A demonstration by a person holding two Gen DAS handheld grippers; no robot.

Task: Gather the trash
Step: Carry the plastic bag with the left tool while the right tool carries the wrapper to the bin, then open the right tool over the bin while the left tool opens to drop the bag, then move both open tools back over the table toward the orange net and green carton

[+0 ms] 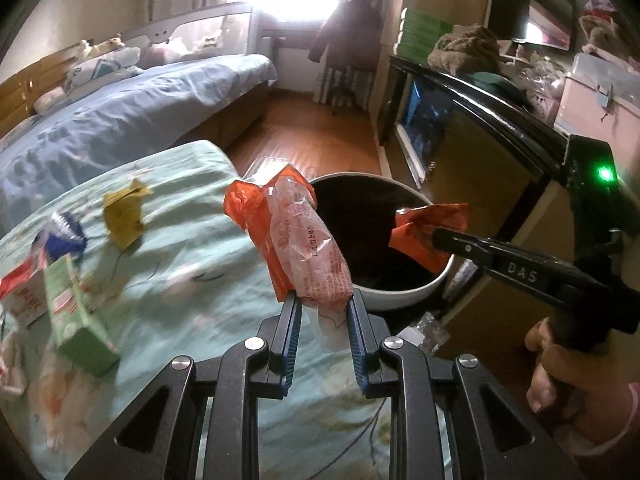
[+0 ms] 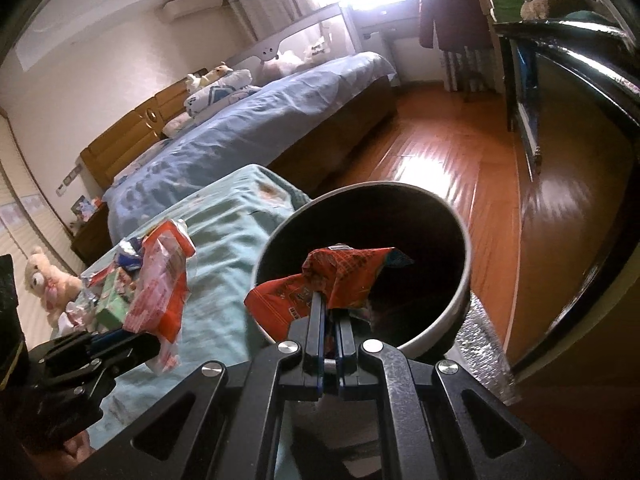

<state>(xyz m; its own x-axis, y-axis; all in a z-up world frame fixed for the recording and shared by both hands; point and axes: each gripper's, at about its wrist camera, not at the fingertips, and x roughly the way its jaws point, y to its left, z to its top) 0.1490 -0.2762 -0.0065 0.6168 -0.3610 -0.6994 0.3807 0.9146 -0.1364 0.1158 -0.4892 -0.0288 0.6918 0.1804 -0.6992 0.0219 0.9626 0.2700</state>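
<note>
Right wrist view: right gripper (image 2: 330,304), clamped on a crumpled red foil wrapper (image 2: 340,280), hangs over the round white bin (image 2: 460,300); left gripper (image 1: 323,300), pinching an orange-and-clear plastic bag (image 1: 296,236), sits short of its rim.

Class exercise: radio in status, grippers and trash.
Left gripper shut on clear-orange wrapper. Right gripper shut on orange wrapper, over bin. Path clear.

Black claw (image 1: 324,300) (blue pads), pink sleeve (image 1: 630,416).
</note>
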